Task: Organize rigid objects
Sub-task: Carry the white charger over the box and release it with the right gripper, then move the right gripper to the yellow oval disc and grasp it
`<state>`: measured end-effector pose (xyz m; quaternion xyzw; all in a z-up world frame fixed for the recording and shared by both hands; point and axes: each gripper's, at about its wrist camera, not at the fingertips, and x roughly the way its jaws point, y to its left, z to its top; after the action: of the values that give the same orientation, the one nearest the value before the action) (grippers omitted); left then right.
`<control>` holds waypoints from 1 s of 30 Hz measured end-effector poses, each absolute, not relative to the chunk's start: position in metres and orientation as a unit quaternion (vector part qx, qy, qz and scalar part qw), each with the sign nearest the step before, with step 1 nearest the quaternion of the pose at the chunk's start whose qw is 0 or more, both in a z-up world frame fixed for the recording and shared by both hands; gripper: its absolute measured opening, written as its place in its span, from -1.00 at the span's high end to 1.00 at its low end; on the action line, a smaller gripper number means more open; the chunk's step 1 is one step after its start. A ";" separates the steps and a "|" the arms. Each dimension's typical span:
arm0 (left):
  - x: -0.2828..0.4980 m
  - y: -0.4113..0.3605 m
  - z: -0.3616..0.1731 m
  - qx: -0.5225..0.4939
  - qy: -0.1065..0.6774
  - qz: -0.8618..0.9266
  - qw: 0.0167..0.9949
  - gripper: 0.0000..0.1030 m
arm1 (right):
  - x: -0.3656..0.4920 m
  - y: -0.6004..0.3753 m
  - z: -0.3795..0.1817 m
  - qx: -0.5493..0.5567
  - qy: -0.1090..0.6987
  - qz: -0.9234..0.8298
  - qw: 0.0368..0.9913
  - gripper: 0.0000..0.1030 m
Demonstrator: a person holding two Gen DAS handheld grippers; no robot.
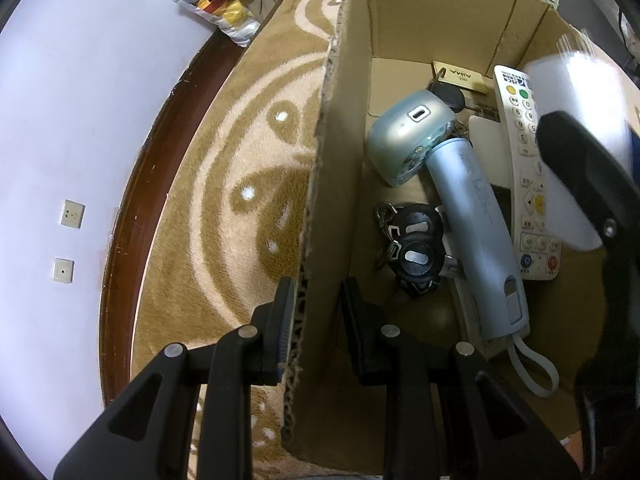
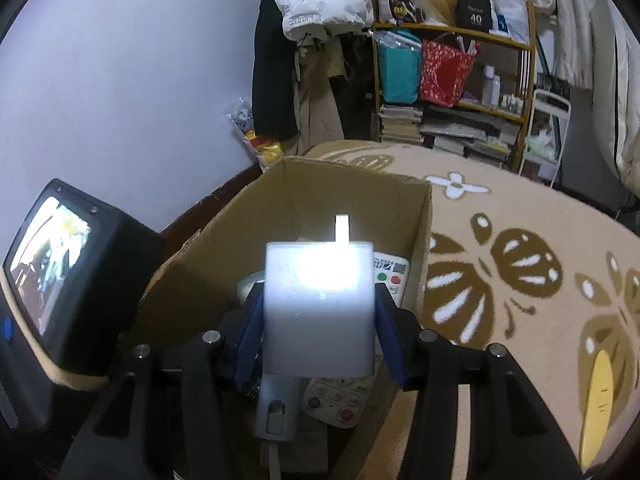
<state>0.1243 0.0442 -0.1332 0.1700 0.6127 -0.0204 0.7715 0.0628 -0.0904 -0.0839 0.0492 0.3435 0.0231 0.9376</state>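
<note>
Two grippers at work: our left gripper [image 1: 316,320] fingers pinch the cardboard box [image 1: 340,152] wall; our right gripper [image 2: 320,336] fingers clamp a white block [image 2: 318,304] above the box, over the remote [image 1: 524,168] and keys [image 1: 412,248] inside.

right gripper [image 2: 320,320]: clamped on white block [image 2: 319,304] | below it: cardboard box [image 2: 224,240], remote [image 2: 390,276] inside | right: patterned rug [image 2: 520,264]

Cardboard box [image 1: 340,168] on patterned rug [image 1: 224,184]
</note>
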 end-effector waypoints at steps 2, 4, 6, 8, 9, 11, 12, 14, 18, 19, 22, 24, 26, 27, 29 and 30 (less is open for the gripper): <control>0.123 0.042 -0.132 0.173 0.609 -0.022 0.773 0.54 | 0.060 -0.091 -0.080 0.047 0.337 0.020 0.940 -0.08; 0.121 0.042 -0.128 0.175 0.604 -0.018 0.778 0.52 | 0.058 -0.094 -0.077 0.051 0.336 0.018 0.940 -0.09; 0.121 0.045 -0.127 0.164 0.605 -0.018 0.778 0.52 | 0.054 -0.100 -0.074 0.060 0.333 0.016 0.941 -0.09; 0.121 0.045 -0.127 0.163 0.606 -0.017 0.779 0.52 | 0.050 -0.105 -0.070 0.063 0.329 0.010 0.942 -0.15; 0.121 0.045 -0.126 0.166 0.605 -0.017 0.779 0.52 | 0.048 -0.110 -0.068 0.065 0.325 0.002 0.943 -0.27; 0.120 0.042 -0.127 0.176 0.602 -0.014 0.779 0.52 | 0.043 -0.122 -0.062 0.073 0.315 -0.014 0.946 -0.42; 0.119 0.041 -0.127 0.180 0.601 -0.013 0.779 0.52 | 0.041 -0.127 -0.060 0.078 0.311 -0.022 0.947 -0.47; 0.118 0.039 -0.127 0.186 0.599 -0.010 0.779 0.52 | 0.037 -0.141 -0.058 0.088 0.307 -0.038 0.947 -0.57; 0.118 0.038 -0.127 0.183 0.598 -0.011 0.781 0.52 | 0.032 -0.171 -0.057 0.079 0.316 -0.088 0.941 -0.72; 0.118 0.039 -0.127 0.182 0.597 -0.012 0.781 0.52 | 0.030 -0.181 -0.059 0.083 0.321 -0.101 0.938 -0.75; 0.117 0.038 -0.126 0.186 0.597 -0.012 0.780 0.52 | 0.025 -0.209 -0.063 0.103 0.334 -0.131 0.928 -1.00; 0.115 0.036 -0.124 0.189 0.596 -0.012 0.780 0.52 | 0.019 -0.229 -0.067 0.104 0.339 -0.163 0.921 -1.00; 0.112 0.035 -0.123 0.193 0.595 -0.014 0.780 0.51 | 0.018 -0.246 -0.073 0.098 0.354 -0.183 0.912 -1.00; 0.110 0.035 -0.122 0.194 0.594 -0.014 0.781 0.48 | 0.019 -0.256 -0.077 0.100 0.367 -0.194 0.904 -1.00; 0.109 0.035 -0.121 0.197 0.592 -0.014 0.781 0.47 | 0.016 -0.273 -0.085 0.108 0.385 -0.224 0.889 -1.00; 0.109 0.036 -0.121 0.195 0.593 -0.014 0.781 0.47 | 0.014 -0.284 -0.089 0.116 0.395 -0.246 0.878 -1.00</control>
<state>0.1092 0.0355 -0.1211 0.1950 0.5927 -0.0142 0.7813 0.0136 -0.2836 -0.0894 0.1158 0.3947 -0.2457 0.8777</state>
